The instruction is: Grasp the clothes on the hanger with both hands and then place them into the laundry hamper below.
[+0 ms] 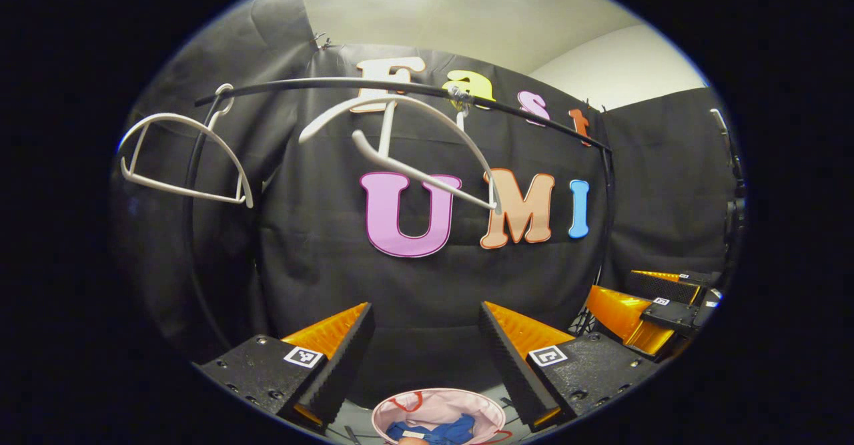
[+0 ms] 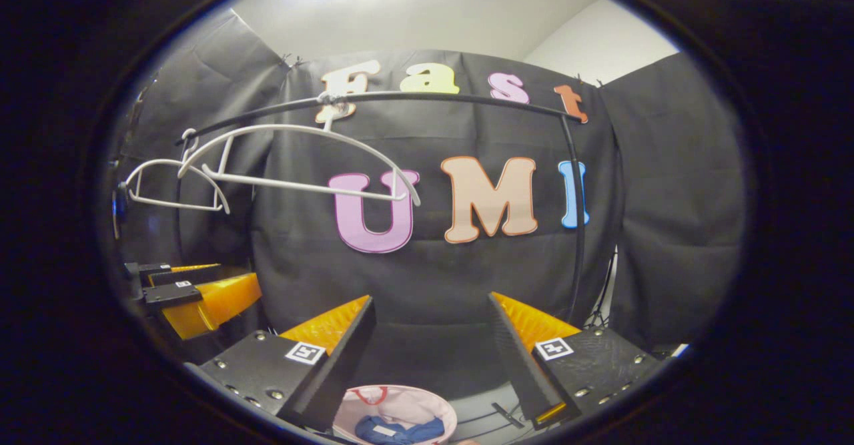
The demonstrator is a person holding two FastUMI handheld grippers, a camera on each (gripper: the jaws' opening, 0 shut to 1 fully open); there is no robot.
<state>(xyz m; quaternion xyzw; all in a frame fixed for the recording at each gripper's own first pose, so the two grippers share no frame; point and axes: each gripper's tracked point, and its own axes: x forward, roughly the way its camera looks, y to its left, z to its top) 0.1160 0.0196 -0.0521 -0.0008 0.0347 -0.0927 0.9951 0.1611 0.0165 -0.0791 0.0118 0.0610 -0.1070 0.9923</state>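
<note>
Blue clothes [image 1: 434,429] lie inside the pale pink laundry hamper [image 1: 460,405] on the floor, seen low between my left gripper's fingers. In the right gripper view the same blue clothes [image 2: 399,429] rest in the hamper [image 2: 420,401]. Two bare white hangers hang on the black rail [image 1: 333,85]: one in the middle [image 1: 400,158] and one at the left [image 1: 180,158]. My left gripper [image 1: 425,318] is open and holds nothing. My right gripper [image 2: 430,311] is open too, with nothing between its fingers, and appears at the right of the left gripper view [image 1: 667,305].
The rail [image 2: 434,97] curves down into black uprights at both sides [image 2: 579,231]. Both white hangers [image 2: 300,165] [image 2: 173,185] hang on its left part in the right gripper view. Black cloth walls close the booth behind. My left gripper shows at the left of the right gripper view [image 2: 193,291].
</note>
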